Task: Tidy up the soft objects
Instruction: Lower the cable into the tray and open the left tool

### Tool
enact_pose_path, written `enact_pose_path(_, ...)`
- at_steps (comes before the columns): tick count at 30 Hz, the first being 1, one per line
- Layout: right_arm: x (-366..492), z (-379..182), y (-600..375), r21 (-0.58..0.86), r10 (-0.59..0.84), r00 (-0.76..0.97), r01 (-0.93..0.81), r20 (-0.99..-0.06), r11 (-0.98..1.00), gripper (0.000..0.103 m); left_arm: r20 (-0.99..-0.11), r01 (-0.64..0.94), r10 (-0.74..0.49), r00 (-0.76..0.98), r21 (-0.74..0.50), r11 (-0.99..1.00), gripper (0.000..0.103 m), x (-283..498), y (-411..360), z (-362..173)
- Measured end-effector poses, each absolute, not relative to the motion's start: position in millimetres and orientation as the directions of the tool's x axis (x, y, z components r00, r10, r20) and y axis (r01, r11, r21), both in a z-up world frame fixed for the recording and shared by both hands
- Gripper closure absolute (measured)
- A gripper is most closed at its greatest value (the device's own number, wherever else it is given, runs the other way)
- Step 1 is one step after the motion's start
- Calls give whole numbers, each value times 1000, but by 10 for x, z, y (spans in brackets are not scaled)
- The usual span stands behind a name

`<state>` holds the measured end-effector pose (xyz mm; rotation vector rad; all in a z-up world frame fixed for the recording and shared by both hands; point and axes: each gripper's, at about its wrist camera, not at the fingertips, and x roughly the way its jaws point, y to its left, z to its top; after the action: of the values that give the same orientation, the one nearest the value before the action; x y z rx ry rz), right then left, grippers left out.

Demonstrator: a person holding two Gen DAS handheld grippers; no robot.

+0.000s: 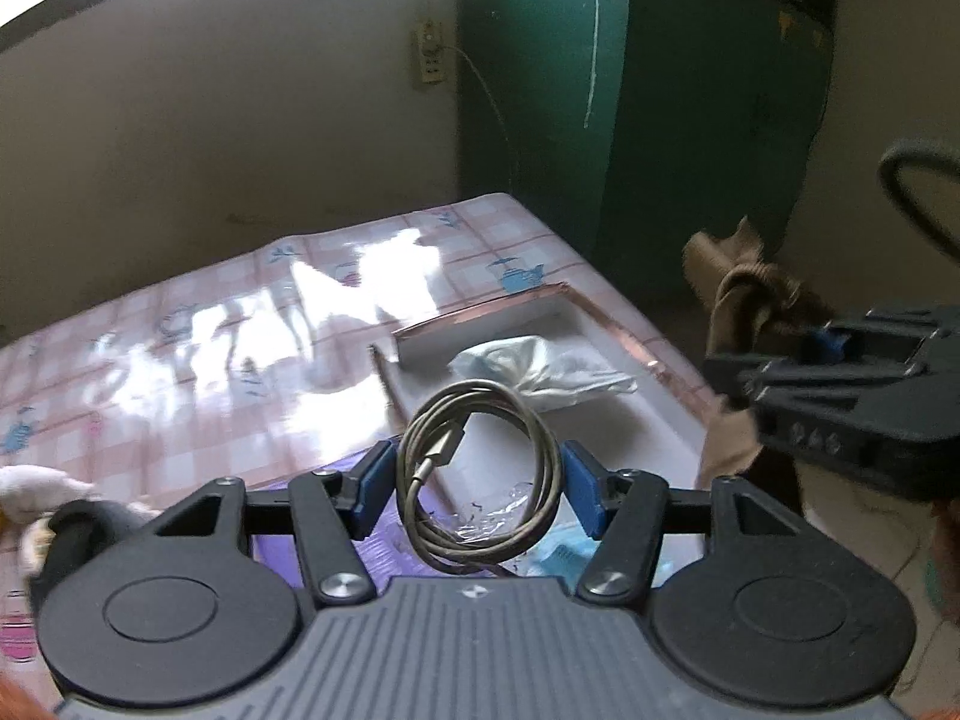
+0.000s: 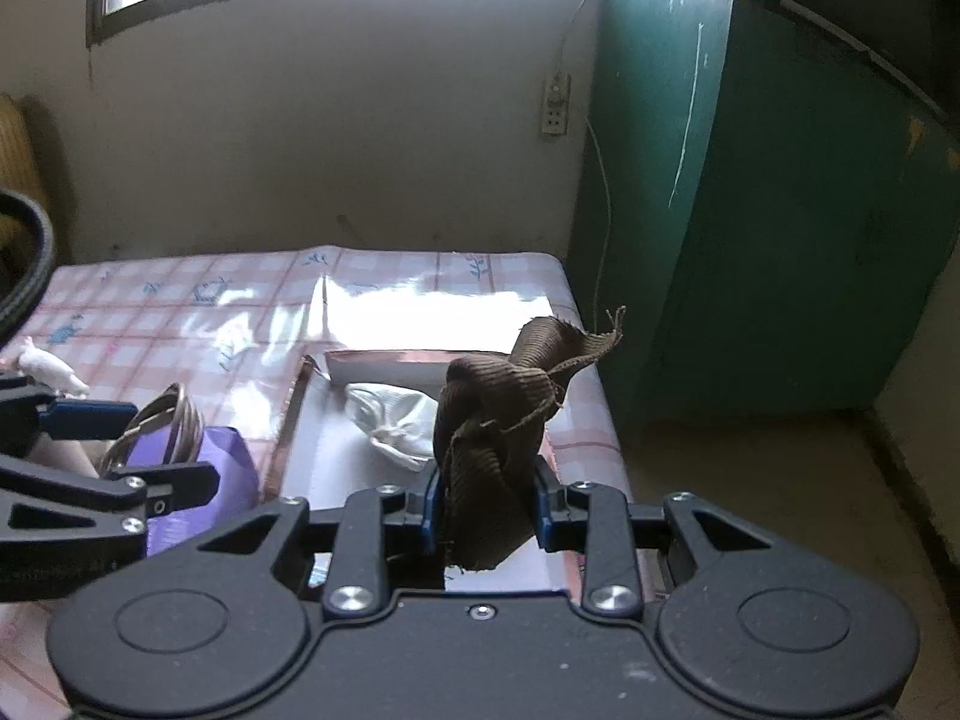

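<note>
A: Where's the knotted brown cloth (image 2: 498, 420)?
B: Pinched between the jaws of the right gripper (image 2: 487, 504), held up above the near part of the open white box (image 2: 336, 444). Its frayed end sticks up toward the far side.
A: And the coiled cable (image 1: 480, 474)?
B: The left gripper (image 1: 474, 489) has its jaws closed on it, one blue pad on each side of the loop, raised just left of the box's near end.
A: What's inside the box?
B: A crumpled white cloth bundle (image 2: 396, 420), lying toward the far wall.
A: Around the box?
B: A purple packet (image 2: 210, 480) sits just left of it, and a small white plush toy (image 2: 48, 369) lies farther left. Everything rests on the table (image 2: 180, 306) with its pink checked cover.
</note>
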<state>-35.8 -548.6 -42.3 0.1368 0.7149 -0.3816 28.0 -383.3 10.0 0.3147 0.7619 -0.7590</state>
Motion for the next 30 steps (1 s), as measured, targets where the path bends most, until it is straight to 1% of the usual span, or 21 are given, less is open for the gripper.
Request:
enact_pose_path(2,-314,-457,-5518,-10,-292,688,383,-665,924,46,-713,726,-522,468,-26,687,41,308,-3894,68)
enact_pose_path(3,-314,-456,-5525,-3,-289,695,382,-659,924,30,-708,732,-531,465,-30,680,40,313,-3914,58)
enact_pose_path(4,-324,-448,-5539,4,-287,699,383,-655,924,27,-703,736,-536,467,-28,676,32,311,-3923,57)
enact_pose_path(5,-334,-438,-5532,9,-287,700,386,-654,923,27,-699,737,-538,472,-23,676,27,307,-3925,61)
enact_pose_path(6,-350,-423,-5524,10,-292,701,392,-650,920,27,-691,738,-543,477,-21,674,25,298,-3912,73)
enact_pose_path(7,-378,-406,-5523,13,-298,701,401,-648,916,27,-685,737,-547,481,-21,675,21,294,-3893,89)
enact_pose_path(8,-397,-386,-5513,17,-302,703,407,-644,913,27,-683,734,-546,484,-22,678,14,298,-3879,102)
enact_pose_path(13,-483,-207,-5375,46,-311,735,421,-602,906,25,-669,701,-521,530,0,713,8,303,-3750,265)
enact_pose_path(15,-524,-127,-5310,54,-317,741,429,-592,902,24,-666,684,-501,553,20,729,0,294,-3690,343)
enact_pose_path(20,-587,68,-5092,72,-316,760,429,-569,901,22,-651,660,-509,563,-16,751,0,269,-3401,517)
enact_pose_path(24,-582,189,-4855,81,-297,775,406,-558,910,20,-617,614,-512,597,-58,787,0,244,-3113,603)
enact_pose_path(26,-548,210,-4730,73,-292,779,395,-556,916,18,-623,591,-496,606,-65,804,0,263,-2981,635)
enact_pose_path(28,-516,250,-4590,59,-297,778,393,-554,918,15,-638,566,-456,620,-39,823,0,297,-2881,657)
enact_pose_path(30,-477,271,-4458,61,-291,784,384,-549,921,15,-660,549,-427,618,-27,836,0,343,-2781,664)
